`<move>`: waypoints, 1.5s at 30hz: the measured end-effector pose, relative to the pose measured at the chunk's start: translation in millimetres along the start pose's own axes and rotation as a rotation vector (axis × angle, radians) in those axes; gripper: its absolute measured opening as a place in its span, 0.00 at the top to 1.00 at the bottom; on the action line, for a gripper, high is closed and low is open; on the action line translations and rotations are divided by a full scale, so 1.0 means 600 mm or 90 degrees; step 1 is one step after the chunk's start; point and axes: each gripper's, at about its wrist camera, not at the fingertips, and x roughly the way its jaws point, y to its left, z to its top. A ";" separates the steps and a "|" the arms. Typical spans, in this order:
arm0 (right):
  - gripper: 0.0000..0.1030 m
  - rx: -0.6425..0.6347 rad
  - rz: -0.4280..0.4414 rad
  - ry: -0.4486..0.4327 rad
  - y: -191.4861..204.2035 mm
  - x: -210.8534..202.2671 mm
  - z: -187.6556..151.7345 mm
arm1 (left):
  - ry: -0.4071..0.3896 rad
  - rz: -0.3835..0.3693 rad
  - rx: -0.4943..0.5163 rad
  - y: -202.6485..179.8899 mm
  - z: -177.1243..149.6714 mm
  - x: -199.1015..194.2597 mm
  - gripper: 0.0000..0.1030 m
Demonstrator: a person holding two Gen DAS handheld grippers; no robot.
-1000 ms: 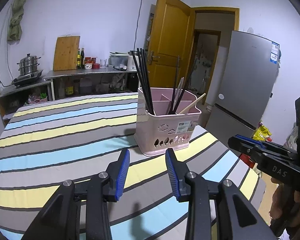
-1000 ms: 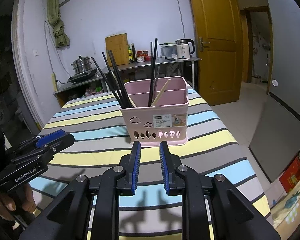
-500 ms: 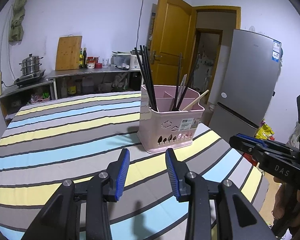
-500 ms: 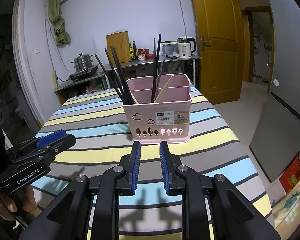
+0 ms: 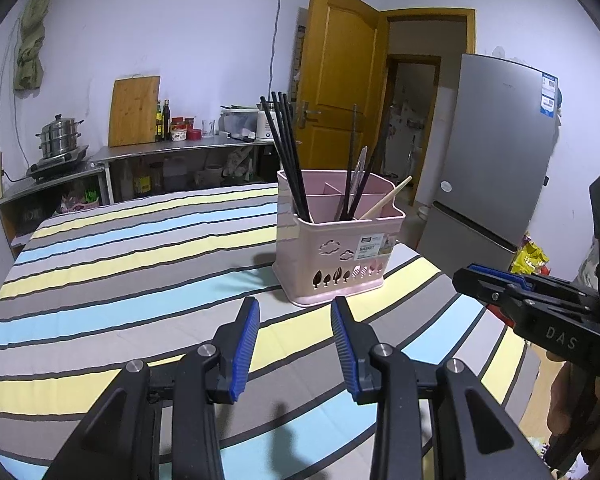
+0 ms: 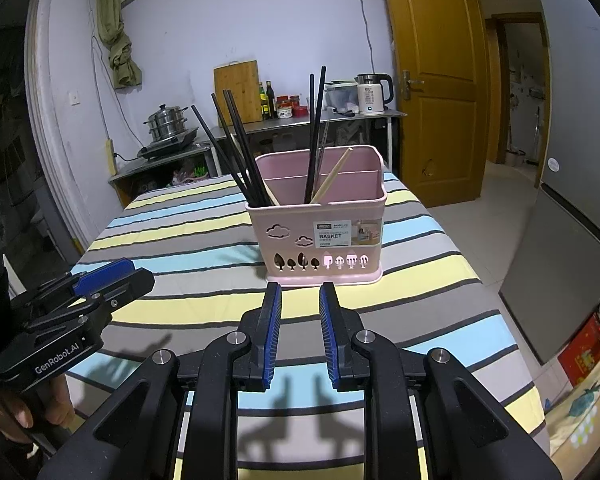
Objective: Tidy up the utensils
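A pink utensil basket (image 5: pixel 340 248) (image 6: pixel 320 232) stands on the striped tablecloth (image 5: pixel 139 272). Several black chopsticks (image 5: pixel 287 152) (image 6: pixel 235 148) lean in its left compartment. Two more black chopsticks (image 6: pixel 316 132), a metal utensil and a wooden stick (image 5: pixel 386 202) (image 6: pixel 332 176) stand further right. My left gripper (image 5: pixel 295 308) hovers just short of the basket, open with nothing between its blue pads. My right gripper (image 6: pixel 300 292) is also in front of the basket, its jaws a narrow gap apart and empty. Each gripper shows in the other's view: the right gripper (image 5: pixel 500 284) and the left gripper (image 6: pixel 99 280).
A grey fridge (image 5: pixel 496 152) stands right of the table, beside an open wooden door (image 5: pixel 340 80). A steel counter (image 5: pixel 179 148) at the back wall carries a pot, cutting board, bottles and a kettle (image 6: pixel 372 94). The table edge falls off at right.
Only a slight drift of both views toward the basket; the jaws keep the same gaps and the basket has not moved.
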 end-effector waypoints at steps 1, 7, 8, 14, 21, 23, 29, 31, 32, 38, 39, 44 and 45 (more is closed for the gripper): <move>0.81 0.000 0.000 0.000 0.000 0.000 0.000 | 0.000 0.001 0.002 -0.002 0.000 0.000 0.64; 0.81 0.000 0.000 0.001 0.001 0.000 0.000 | 0.001 0.004 0.006 -0.005 0.000 0.001 0.64; 0.81 0.000 0.000 0.001 0.001 0.000 0.000 | 0.000 0.005 0.007 -0.004 0.000 0.001 0.64; 0.81 -0.001 0.000 0.000 0.001 0.000 0.000 | 0.000 0.008 0.008 -0.005 -0.001 -0.001 0.64; 0.81 -0.001 0.000 0.001 0.001 0.000 0.000 | -0.002 0.011 0.009 -0.005 -0.002 -0.002 0.64; 0.81 -0.001 0.000 0.001 0.001 0.001 -0.001 | -0.002 0.010 0.009 -0.004 -0.002 -0.002 0.64; 0.81 -0.001 0.001 0.001 0.002 0.000 -0.001 | -0.003 0.011 0.010 -0.003 -0.002 -0.002 0.64; 0.81 -0.001 0.000 0.002 0.002 0.000 -0.001 | -0.003 0.012 0.010 -0.004 -0.002 -0.002 0.64; 0.81 -0.001 0.000 0.001 0.002 0.000 -0.001 | -0.003 0.012 0.010 -0.004 -0.002 -0.002 0.64; 0.81 -0.001 0.001 0.002 0.002 0.000 -0.002 | -0.002 0.011 0.011 -0.003 -0.002 -0.002 0.64; 0.81 -0.001 0.001 0.002 0.002 0.000 -0.002 | -0.002 0.011 0.011 -0.003 -0.002 -0.003 0.64; 0.81 -0.001 0.001 0.002 0.002 0.001 -0.001 | -0.002 0.011 0.012 -0.003 -0.002 -0.003 0.64; 0.81 -0.001 0.001 0.003 0.002 0.000 -0.002 | -0.001 0.012 0.013 -0.003 -0.002 -0.003 0.64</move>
